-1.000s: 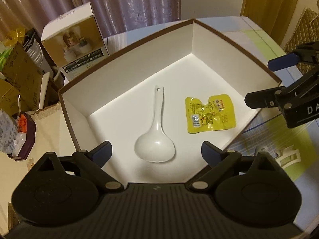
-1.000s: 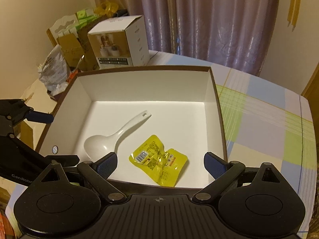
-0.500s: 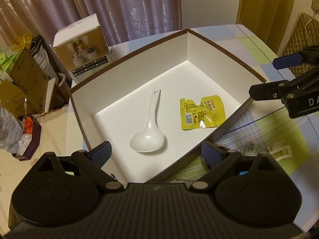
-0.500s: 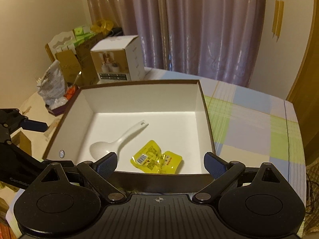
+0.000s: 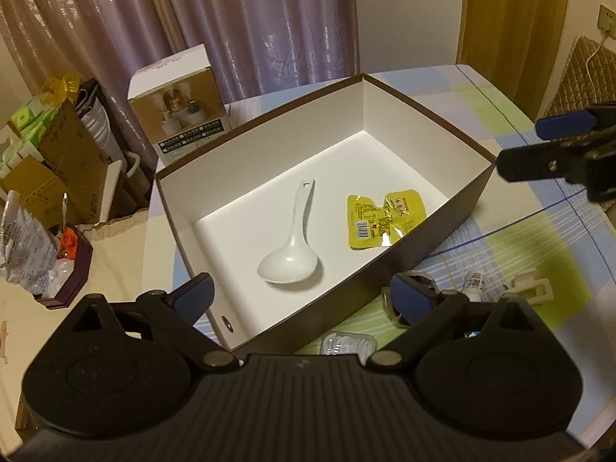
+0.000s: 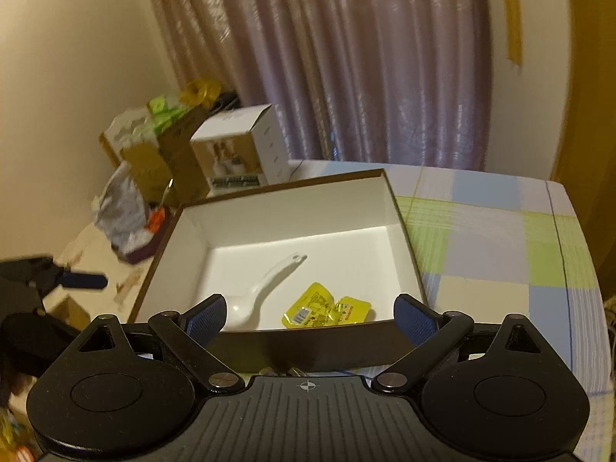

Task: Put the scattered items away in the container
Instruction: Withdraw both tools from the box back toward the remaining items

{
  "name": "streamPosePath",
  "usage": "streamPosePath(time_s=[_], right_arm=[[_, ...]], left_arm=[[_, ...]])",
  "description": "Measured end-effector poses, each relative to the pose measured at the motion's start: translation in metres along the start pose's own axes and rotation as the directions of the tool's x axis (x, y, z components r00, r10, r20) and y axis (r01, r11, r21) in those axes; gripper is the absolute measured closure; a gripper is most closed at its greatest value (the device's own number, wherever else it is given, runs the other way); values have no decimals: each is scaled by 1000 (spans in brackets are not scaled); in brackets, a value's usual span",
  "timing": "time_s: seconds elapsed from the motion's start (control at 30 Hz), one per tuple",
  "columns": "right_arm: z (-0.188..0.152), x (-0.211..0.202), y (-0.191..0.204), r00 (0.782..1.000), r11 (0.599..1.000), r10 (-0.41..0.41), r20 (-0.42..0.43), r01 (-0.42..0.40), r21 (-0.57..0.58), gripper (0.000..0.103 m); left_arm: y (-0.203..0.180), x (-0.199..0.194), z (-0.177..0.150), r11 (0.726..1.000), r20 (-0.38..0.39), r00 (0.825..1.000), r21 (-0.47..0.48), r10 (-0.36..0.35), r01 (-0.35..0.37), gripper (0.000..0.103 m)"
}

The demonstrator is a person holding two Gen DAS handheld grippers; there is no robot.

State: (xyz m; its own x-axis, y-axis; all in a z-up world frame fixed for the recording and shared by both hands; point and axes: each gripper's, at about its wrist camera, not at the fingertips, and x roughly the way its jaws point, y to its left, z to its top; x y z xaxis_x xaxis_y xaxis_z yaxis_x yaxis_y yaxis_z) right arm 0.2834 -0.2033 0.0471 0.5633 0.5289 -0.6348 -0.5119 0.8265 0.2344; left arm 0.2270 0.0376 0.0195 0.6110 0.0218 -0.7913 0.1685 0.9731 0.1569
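Observation:
A brown box with a white inside [image 5: 454,211] [image 6: 400,211] holds a white spoon [image 5: 290,248] [image 6: 258,296] and a yellow packet [image 5: 381,219] [image 6: 327,310]. My left gripper [image 5: 304,296] is open and empty over the box's near corner. My right gripper [image 6: 312,313] is open and empty just outside the box's near wall; it also shows at the right of the left wrist view [image 5: 554,146]. On the cloth beside the box lie a small white bottle [image 5: 475,283], a white clip [image 5: 533,287], a blister pack [image 5: 346,344] and a clear wrapper [image 5: 408,300].
The checked tablecloth [image 6: 500,238] stretches right of the box. A printed carton [image 5: 179,115] [image 6: 235,154] stands behind the box. Cardboard boxes and bags [image 5: 38,177] crowd the left side. Curtains [image 6: 346,57] hang at the back.
Both grippers have pulled back and up from the box, so it looks smaller and farther. The loose items on the cloth have come into the left wrist view.

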Motion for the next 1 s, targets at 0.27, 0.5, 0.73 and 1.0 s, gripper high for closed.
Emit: streamPosePath(time_s=[0.27,0.5,0.73,1.0], right_arm=[[-21,-16,-2,999,1000,-18,40,19,-23,5],[-54,-21,-4,997,991,-68,22,70,-112,5],[-96,-20,-20,994,995,-88,-71,85,-56,5],[-139,-14,-40,975,993,-99,-201,109,37,5]], left_arm=[[-2,-9,-16,1000,42,999,-14,5,-5,4],[-9,-10,-41,999,59,997,26,-44,43,4],[-9,0,-78,997,2,997,32,-75,75,4],[-6,28,-109,994,-102,989,-50,-105,101,4]])
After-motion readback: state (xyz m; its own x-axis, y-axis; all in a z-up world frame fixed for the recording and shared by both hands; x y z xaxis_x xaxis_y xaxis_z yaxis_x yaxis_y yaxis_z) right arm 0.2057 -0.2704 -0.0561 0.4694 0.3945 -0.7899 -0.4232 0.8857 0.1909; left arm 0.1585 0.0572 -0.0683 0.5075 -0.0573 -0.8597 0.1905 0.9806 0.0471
